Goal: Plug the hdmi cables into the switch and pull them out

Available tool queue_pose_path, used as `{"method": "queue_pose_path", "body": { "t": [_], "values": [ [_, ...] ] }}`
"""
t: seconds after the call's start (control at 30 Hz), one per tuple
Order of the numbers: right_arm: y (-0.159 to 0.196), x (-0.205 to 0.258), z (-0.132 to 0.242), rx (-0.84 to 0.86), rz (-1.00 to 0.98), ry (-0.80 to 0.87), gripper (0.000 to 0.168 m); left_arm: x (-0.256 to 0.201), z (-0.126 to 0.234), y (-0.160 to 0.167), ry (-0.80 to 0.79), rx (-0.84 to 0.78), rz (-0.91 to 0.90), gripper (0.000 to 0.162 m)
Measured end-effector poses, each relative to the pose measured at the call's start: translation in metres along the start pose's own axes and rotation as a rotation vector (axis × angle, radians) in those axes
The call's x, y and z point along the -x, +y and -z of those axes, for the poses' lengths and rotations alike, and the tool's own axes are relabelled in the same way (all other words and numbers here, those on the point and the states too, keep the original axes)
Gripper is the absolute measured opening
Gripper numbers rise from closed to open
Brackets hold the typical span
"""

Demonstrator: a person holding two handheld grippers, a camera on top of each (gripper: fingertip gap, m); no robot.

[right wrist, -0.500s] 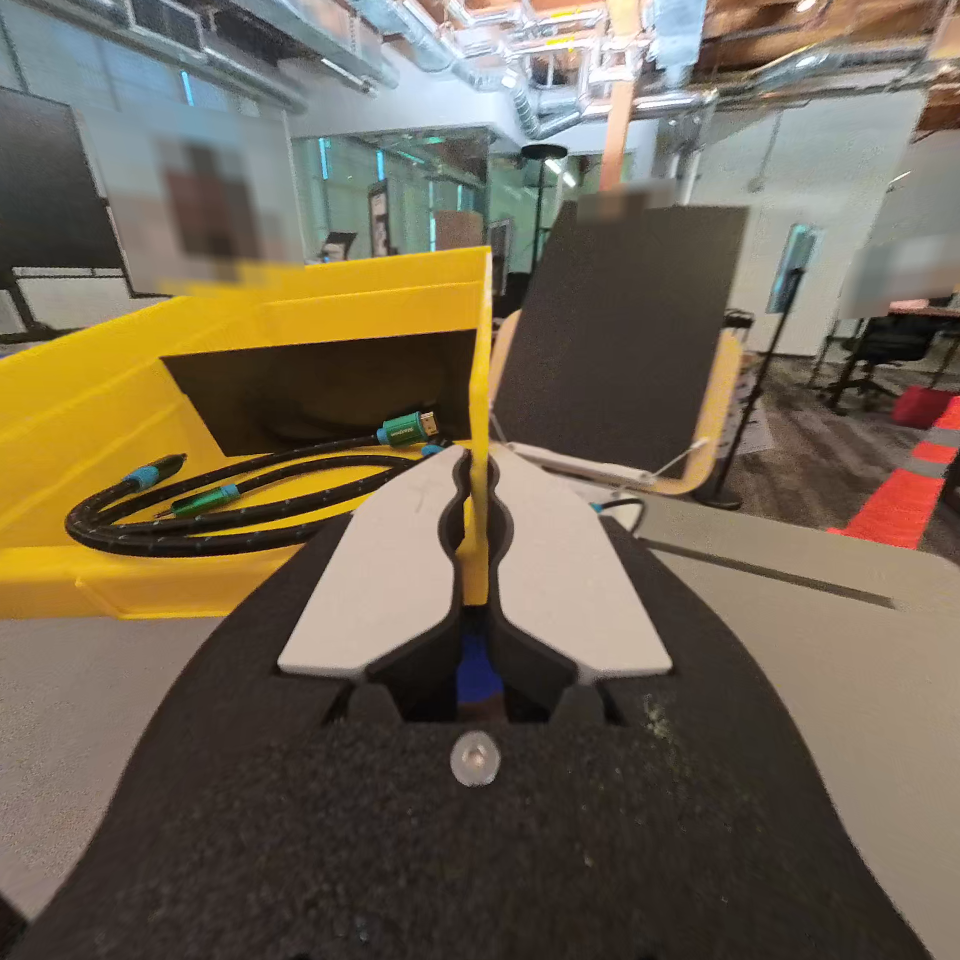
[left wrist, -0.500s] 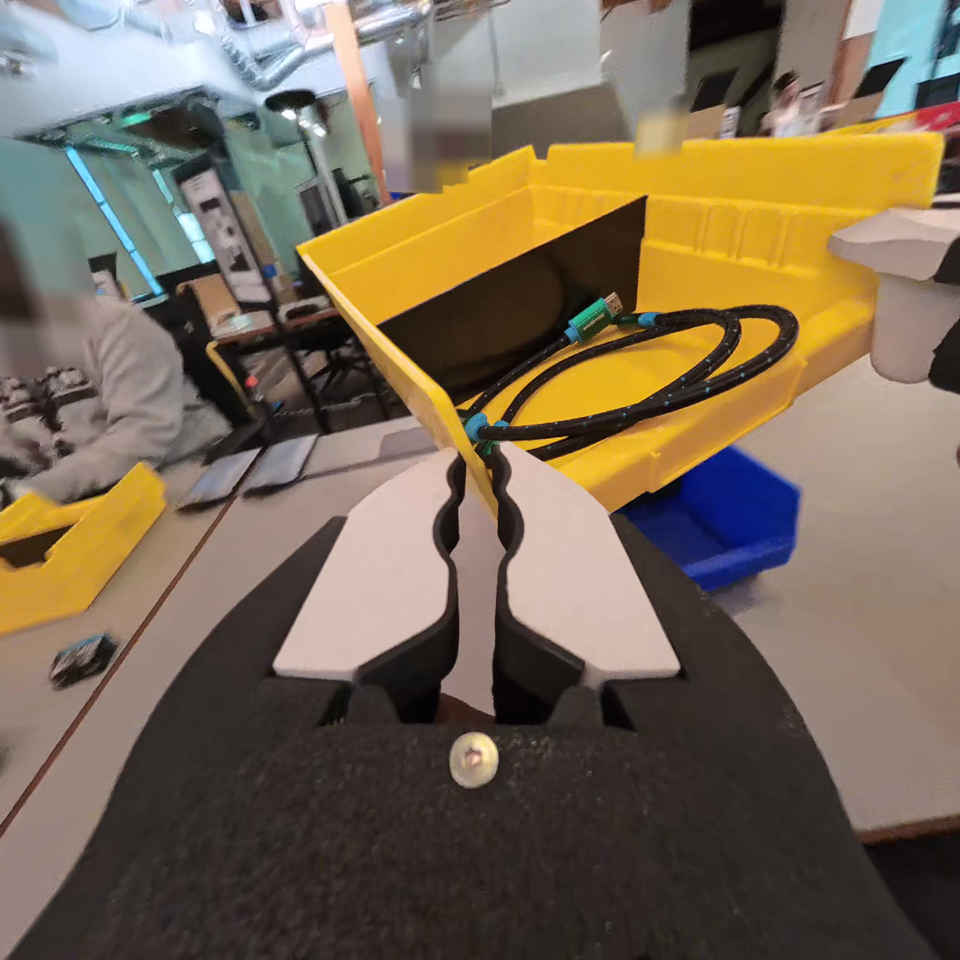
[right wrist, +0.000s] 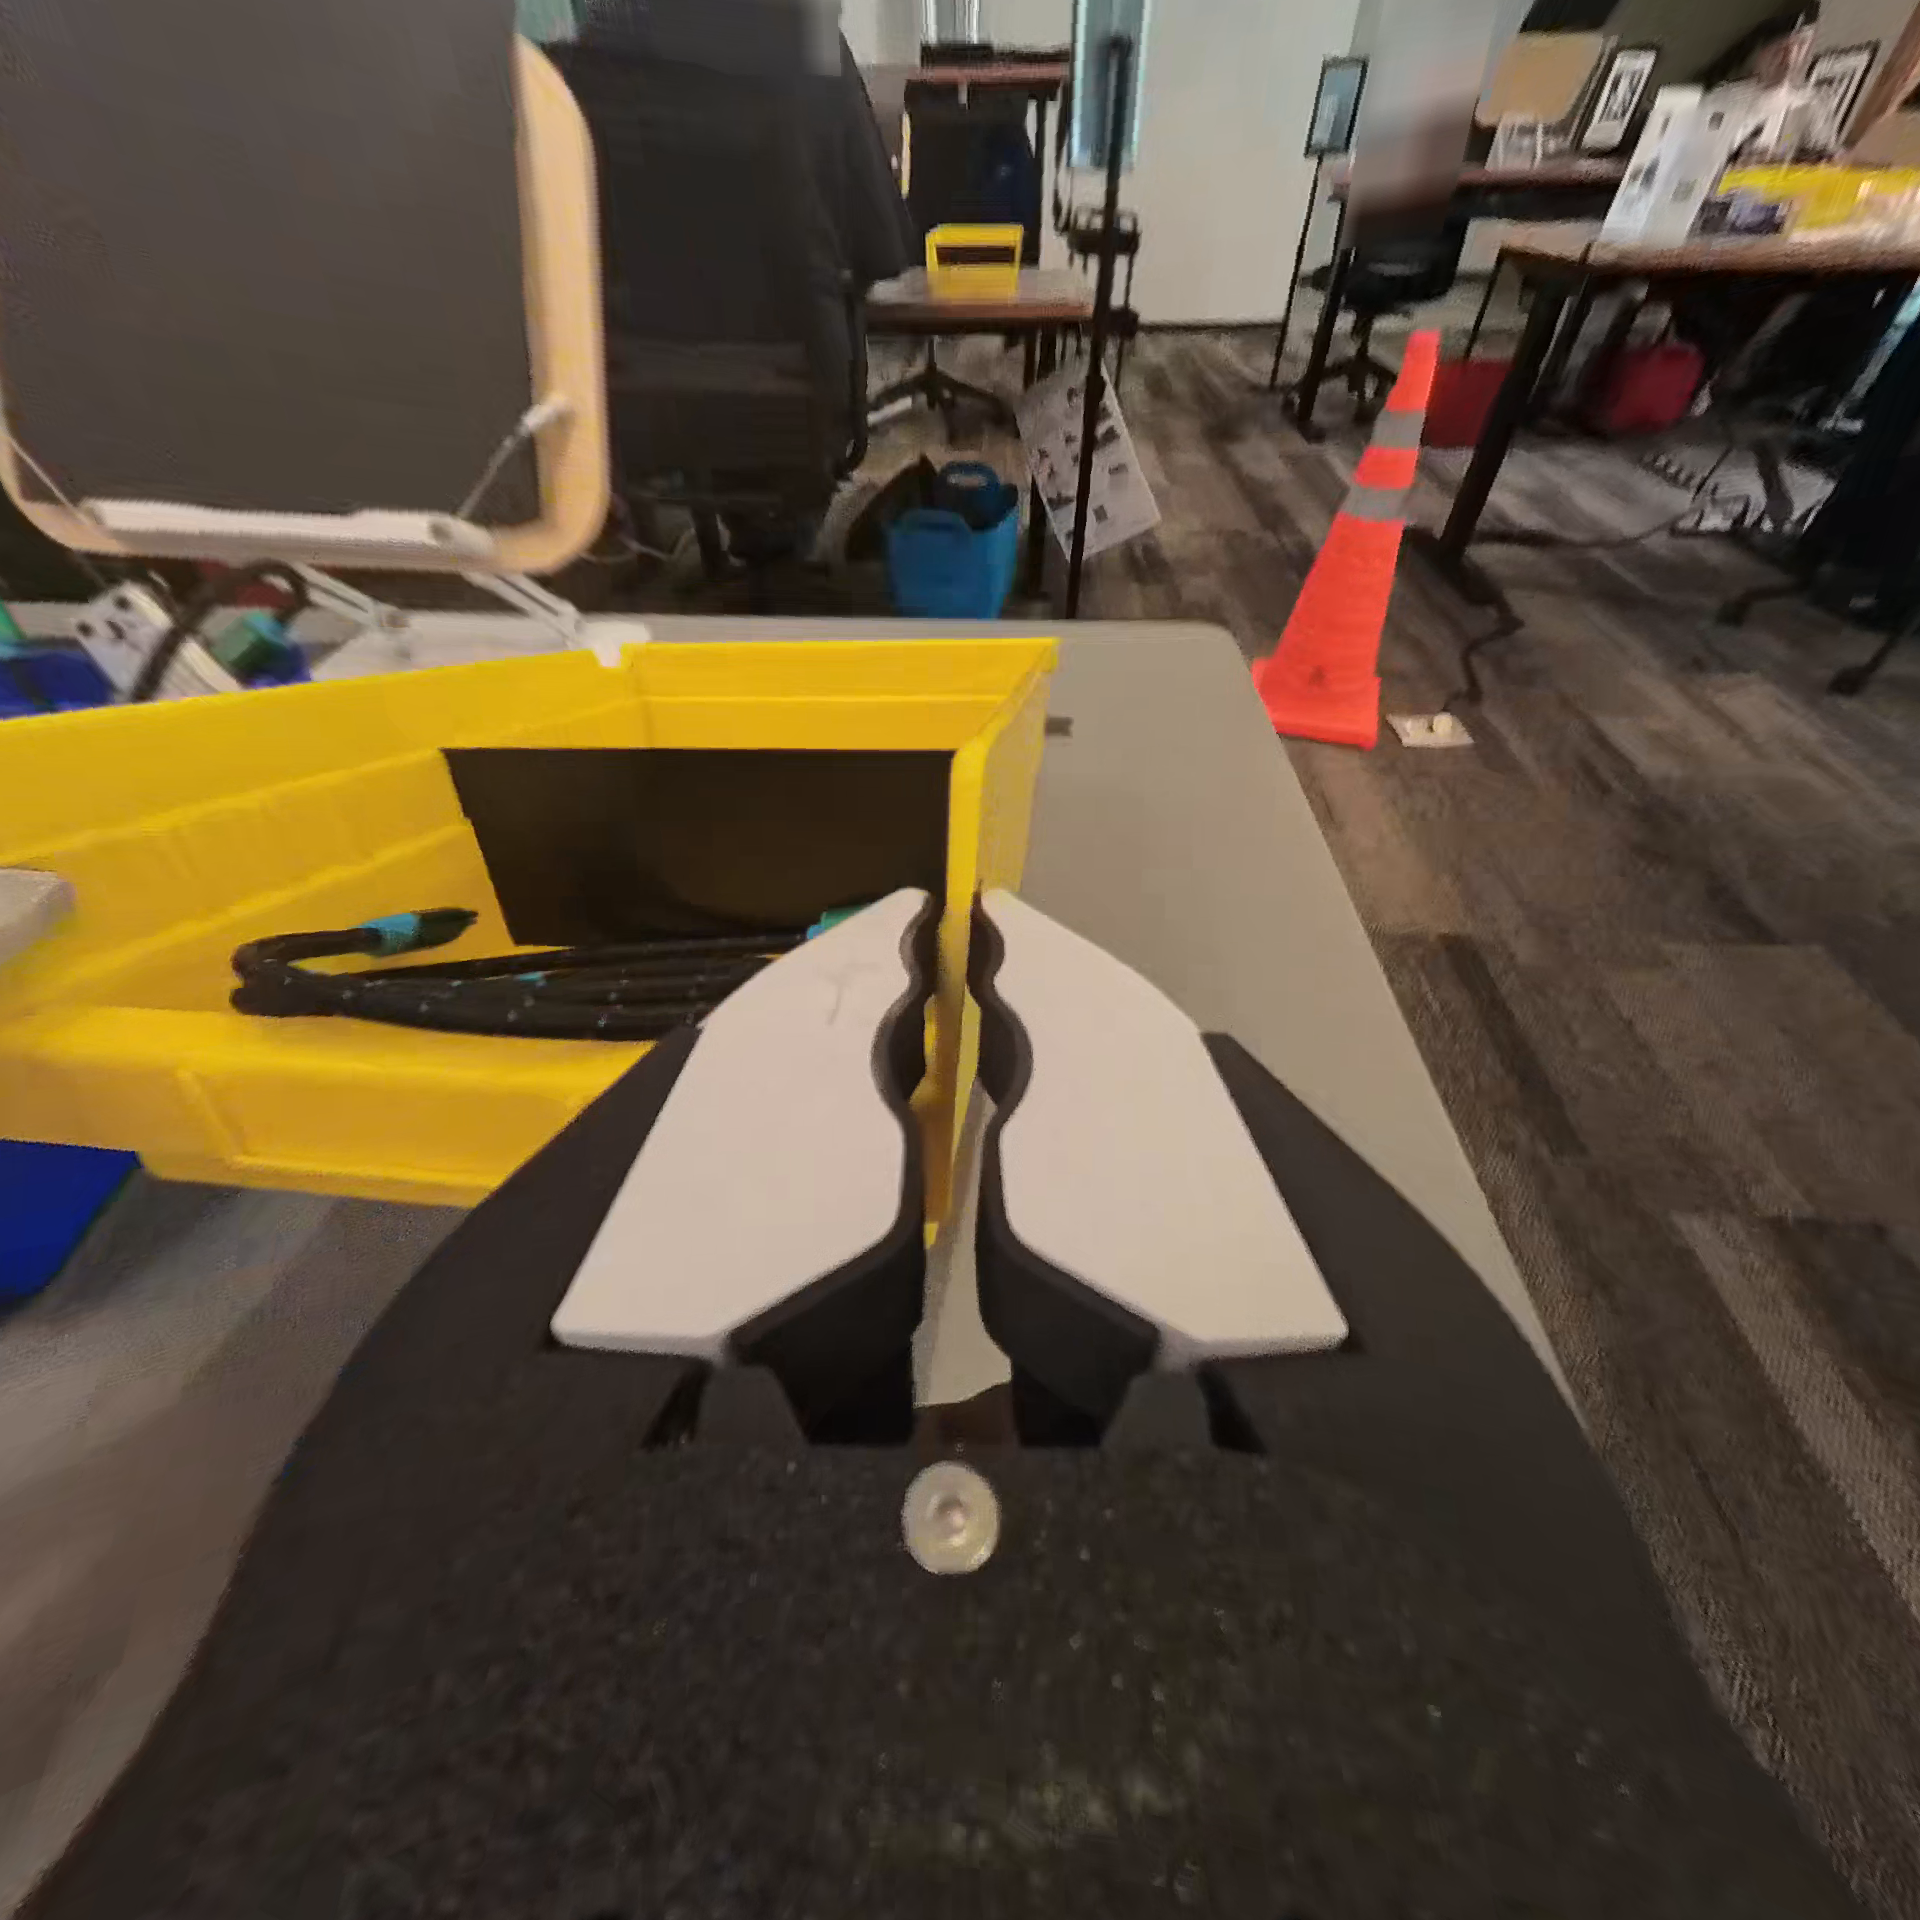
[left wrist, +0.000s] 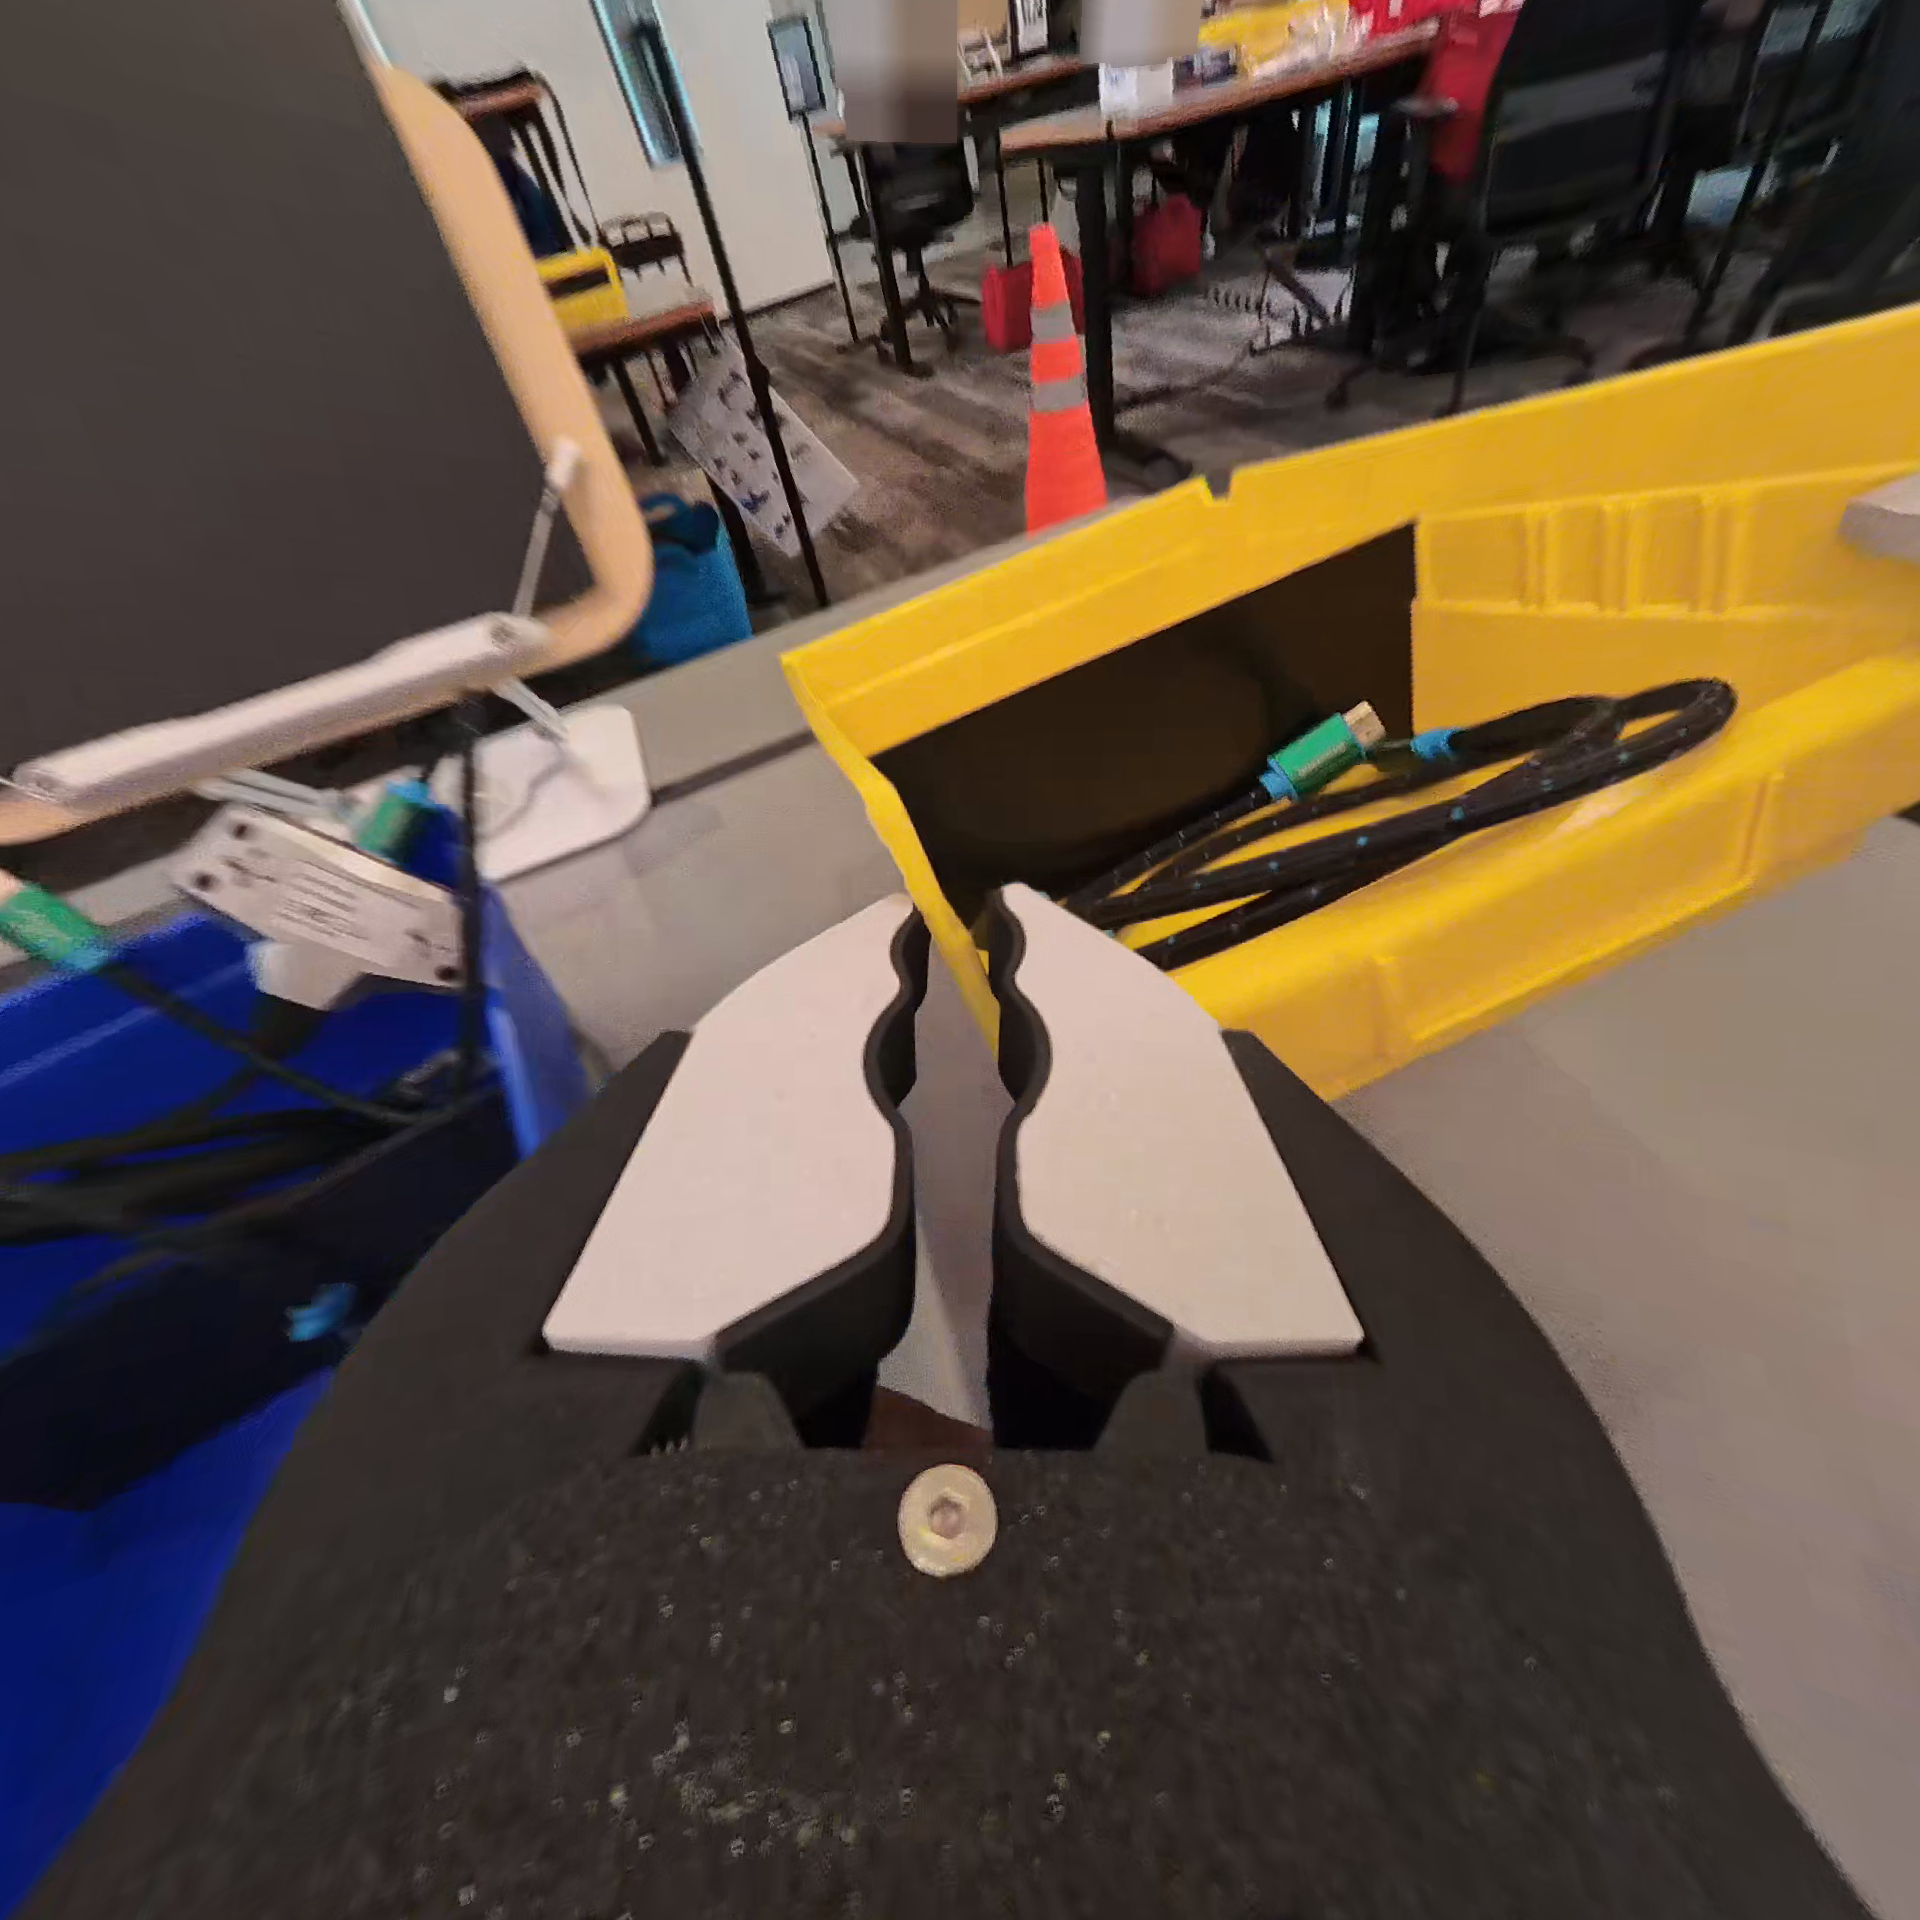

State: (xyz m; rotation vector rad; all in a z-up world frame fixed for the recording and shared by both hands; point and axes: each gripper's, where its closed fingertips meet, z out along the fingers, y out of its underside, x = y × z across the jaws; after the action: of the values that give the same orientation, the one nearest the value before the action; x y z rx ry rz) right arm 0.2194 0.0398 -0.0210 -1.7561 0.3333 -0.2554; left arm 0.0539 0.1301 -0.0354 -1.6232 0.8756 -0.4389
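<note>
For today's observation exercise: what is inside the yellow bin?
Inside the yellow bin: a coiled black braided HDMI cable with a green plug. A black divider panel hides whatever lies behind it.

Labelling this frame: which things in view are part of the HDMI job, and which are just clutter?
Job:
- coiled black HDMI cable with green plug
- yellow bin, gripped at either end by left tool and right tool
- silver switch box

Clutter:
- orange cone
- blue bin
- chair
</note>
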Motion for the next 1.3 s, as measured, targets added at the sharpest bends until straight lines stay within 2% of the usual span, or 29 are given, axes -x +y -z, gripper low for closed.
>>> {"method": "queue_pose_path", "body": {
  "t": [0.03, 0.13, 0.23, 0.3, 0.37, 0.5, 0.53, 0.6, 0.7, 0.77, 0.83, 0.93, 1.03, 1.07, 1.13, 1.23, 1.27, 1.3],
  "values": [
    [0.019, -0.009, -0.004, 0.04, -0.012, -0.001, 0.004, -0.009, -0.005, 0.006, 0.002, -0.005, -0.002, 0.009],
    [0.052, -0.027, -0.005, 0.004, -0.018, 0.009, 0.005, -0.031, -0.014, 0.029, 0.019, 0.046, -0.01, 0.009],
    [0.095, -0.04, -0.011, 0.182, -0.081, -0.01, 0.004, -0.052, -0.022, 0.069, 0.091, 0.207, 0.079, 0.008],
    [0.119, -0.043, -0.013, 0.255, -0.027, 0.0, 0.004, -0.057, -0.026, 0.08, 0.08, 0.204, 0.075, 0.008],
    [0.118, -0.048, -0.013, 0.22, -0.024, 0.028, 0.004, -0.062, -0.027, 0.079, 0.082, 0.19, 0.028, 0.008],
    [0.118, -0.061, -0.015, 0.285, -0.102, 0.09, 0.006, -0.074, -0.019, 0.075, 0.181, 0.242, 0.016, 0.01],
    [0.118, -0.066, -0.013, 0.306, -0.11, 0.119, 0.013, -0.07, -0.01, 0.069, 0.195, 0.235, 0.009, 0.014],
    [0.112, -0.079, -0.002, 0.329, -0.106, 0.218, 0.04, -0.049, 0.016, 0.049, 0.212, 0.185, -0.018, 0.018],
    [0.068, -0.072, 0.014, 0.225, -0.087, 0.248, 0.043, 0.012, 0.065, 0.025, 0.178, 0.101, -0.063, 0.031],
    [0.031, -0.048, 0.022, 0.161, -0.042, 0.215, 0.043, 0.061, 0.096, 0.029, 0.155, 0.095, -0.037, 0.032],
    [0.0, -0.004, 0.026, 0.083, 0.0, 0.141, 0.042, 0.109, 0.12, 0.05, 0.112, 0.139, 0.022, 0.033],
    [-0.013, 0.107, 0.019, 0.043, 0.021, -0.124, 0.047, 0.181, 0.142, 0.083, -0.052, 0.169, 0.068, 0.038],
    [0.009, 0.225, 0.01, 0.096, -0.094, -0.401, 0.053, 0.229, 0.153, 0.109, -0.187, 0.18, 0.117, 0.038],
    [0.022, 0.256, 0.006, 0.14, -0.138, -0.451, 0.059, 0.238, 0.153, 0.122, -0.209, 0.207, 0.14, 0.038],
    [0.049, 0.293, -0.008, 0.193, -0.148, -0.445, 0.065, 0.247, 0.147, 0.146, -0.219, 0.253, 0.197, 0.043],
    [0.08, 0.308, -0.035, 0.239, -0.13, -0.338, 0.058, 0.245, 0.126, 0.172, -0.171, 0.311, 0.268, 0.044],
    [0.089, 0.308, -0.043, 0.265, -0.119, -0.305, 0.048, 0.241, 0.118, 0.177, -0.137, 0.337, 0.276, 0.043],
    [0.096, 0.307, -0.051, 0.282, -0.104, -0.268, 0.025, 0.242, 0.111, 0.181, -0.12, 0.352, 0.271, 0.037]
  ]
}}
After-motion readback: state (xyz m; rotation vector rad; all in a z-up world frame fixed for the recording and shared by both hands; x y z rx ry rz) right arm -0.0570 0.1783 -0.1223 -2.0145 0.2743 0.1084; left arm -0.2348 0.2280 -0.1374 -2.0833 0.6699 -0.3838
